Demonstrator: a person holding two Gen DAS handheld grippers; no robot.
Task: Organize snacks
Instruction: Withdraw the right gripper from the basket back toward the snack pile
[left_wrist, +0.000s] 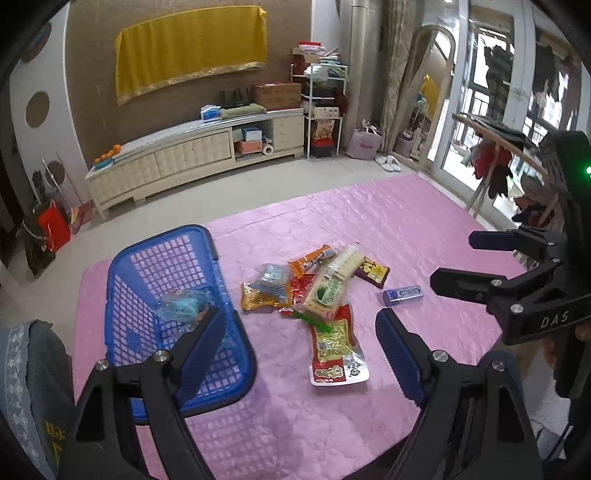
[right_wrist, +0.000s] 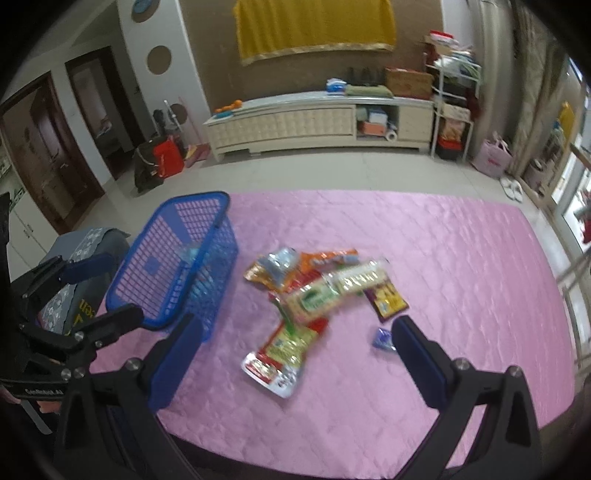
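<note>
A blue plastic basket (left_wrist: 162, 236) (right_wrist: 195, 196) stands on the left of the pink cloth, with a light-blue snack pack (left_wrist: 181, 306) inside. To its right lies a pile of snacks: a green cracker pack (left_wrist: 325, 295) (right_wrist: 314, 299), a red-and-gold pouch (left_wrist: 336, 350) (right_wrist: 280, 354), an orange pack (left_wrist: 310, 258) and a dark purple pack (left_wrist: 373, 271) (right_wrist: 388, 301). A small blue pack (left_wrist: 402, 294) (right_wrist: 382, 338) lies apart at the right. My left gripper (left_wrist: 299, 325) (right_wrist: 107, 291) is open beside the basket, holding nothing. My right gripper (right_wrist: 295, 325) (left_wrist: 461, 260) is open over the pile's near side, also holding nothing.
The pink cloth (left_wrist: 369, 221) covers the whole table. A chair with a grey cover (left_wrist: 33, 369) stands at the table's left edge, close to the basket. A cream cabinet (left_wrist: 184, 155) lines the far wall, and glass doors are at the right.
</note>
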